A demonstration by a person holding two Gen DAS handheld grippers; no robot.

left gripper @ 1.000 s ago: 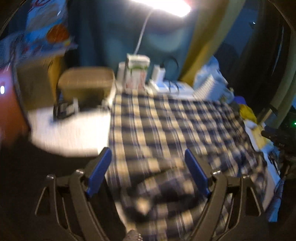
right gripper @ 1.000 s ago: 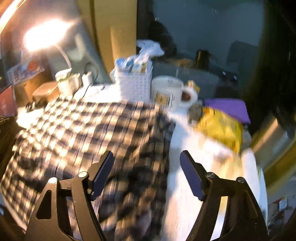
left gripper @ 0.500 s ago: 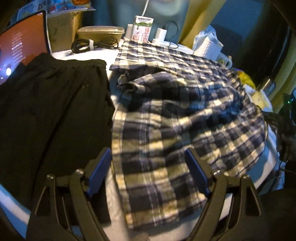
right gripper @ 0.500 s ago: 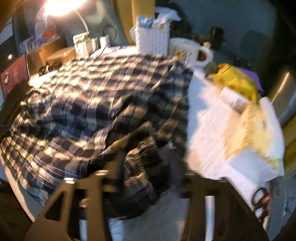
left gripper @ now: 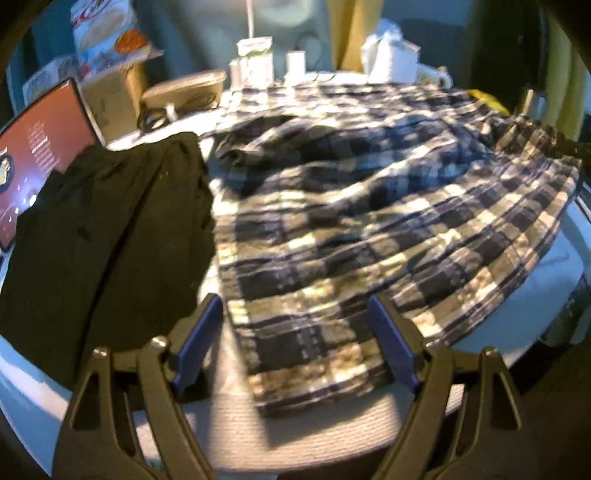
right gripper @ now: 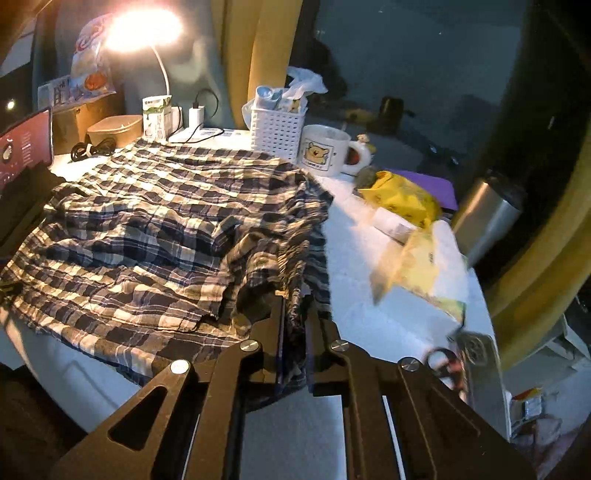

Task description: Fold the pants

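A lived-in home corner, likely a study or bedroom desk, is being shown. A white bench [right gripper: 362,236] is being crowded by household clutter: a lit desk lamp [right gripper: 142,27] is being aimed over it, a charger [right gripper: 196,112] is being left plugged in by the wall, and a cartoon-printed mug [right gripper: 325,155] is being kept beside a white plastic basket [right gripper: 277,134] stuffed with small packets. A laptop screen [left gripper: 40,155] is being left glowing at one side, with a snack bag [right gripper: 90,61] being stored on a cardboard box [right gripper: 86,120]. Yellow curtains [right gripper: 266,48] are being hung behind, and a steel flask [right gripper: 484,218] is being kept nearby.
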